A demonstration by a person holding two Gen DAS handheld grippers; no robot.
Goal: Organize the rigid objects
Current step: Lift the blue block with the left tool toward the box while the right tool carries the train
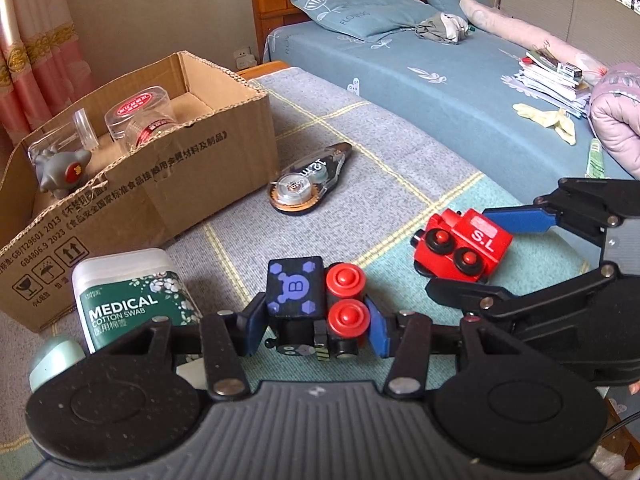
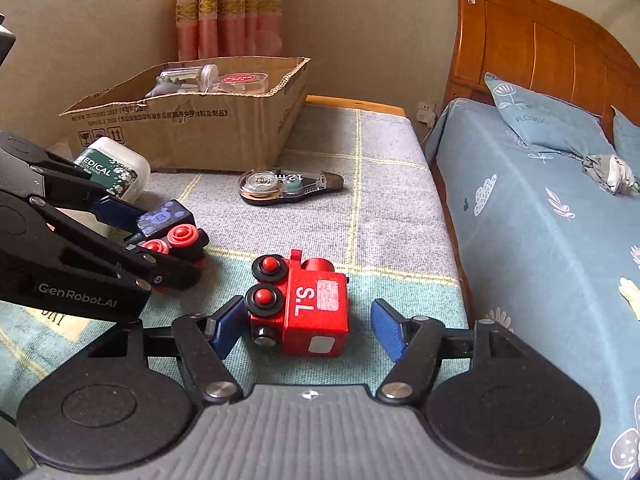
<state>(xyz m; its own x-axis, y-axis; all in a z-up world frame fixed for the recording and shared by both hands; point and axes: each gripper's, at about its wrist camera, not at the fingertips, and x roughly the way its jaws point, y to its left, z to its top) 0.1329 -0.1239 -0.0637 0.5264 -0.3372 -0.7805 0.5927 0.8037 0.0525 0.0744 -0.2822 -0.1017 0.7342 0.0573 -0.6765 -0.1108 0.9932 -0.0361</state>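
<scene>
My left gripper (image 1: 316,326) is shut on a black toy train car (image 1: 308,300) with a purple "B" top and red wheels, on the checked cloth; it also shows in the right wrist view (image 2: 170,228). My right gripper (image 2: 306,326) is open around a red toy locomotive (image 2: 304,304) marked "S.L", lying on its side; the left pad touches its wheels, the right pad stands apart. The locomotive also shows in the left wrist view (image 1: 464,246), between the right gripper's fingers (image 1: 520,220).
A cardboard box (image 1: 132,184) at the back left holds clear containers and a grey toy. A correction tape dispenser (image 1: 308,184) lies mid-cloth. A cotton swab box (image 1: 128,298) stands near my left gripper. A bed (image 2: 540,220) lies to the right.
</scene>
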